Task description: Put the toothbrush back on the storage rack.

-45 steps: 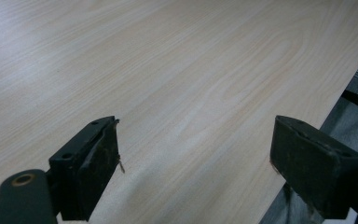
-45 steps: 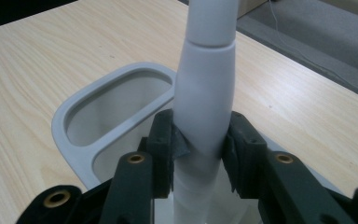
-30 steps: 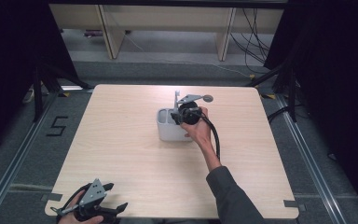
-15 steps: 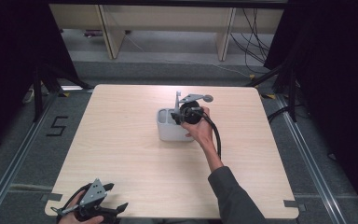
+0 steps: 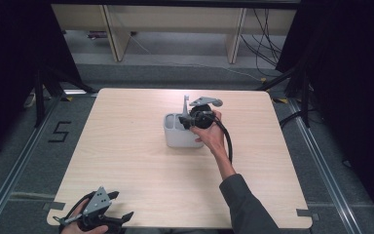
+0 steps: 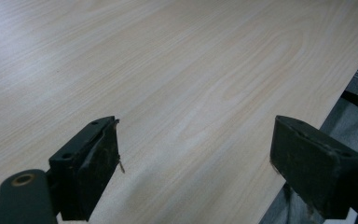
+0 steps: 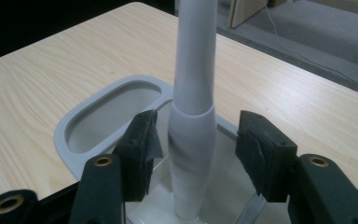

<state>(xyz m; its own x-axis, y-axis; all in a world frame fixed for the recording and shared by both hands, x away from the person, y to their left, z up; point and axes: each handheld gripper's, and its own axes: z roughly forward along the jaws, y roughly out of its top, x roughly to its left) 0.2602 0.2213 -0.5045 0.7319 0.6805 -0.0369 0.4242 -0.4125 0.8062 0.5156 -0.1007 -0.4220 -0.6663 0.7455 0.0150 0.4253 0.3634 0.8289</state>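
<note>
My right gripper (image 7: 193,147) has just been opening; its pads (image 7: 142,140) now stand clear on either side of the grey utensil handle (image 7: 193,93), which stands upright in a compartment of the grey holder (image 5: 180,131) near the table's (image 5: 126,146) far middle. My left gripper (image 6: 193,158), jaws spread wide on nothing, hovers low over the table's near left corner.

Even overhead light on my table (image 5: 126,161); surroundings fall dark. My near jaws blur softly; faint shadows, no glare.
</note>
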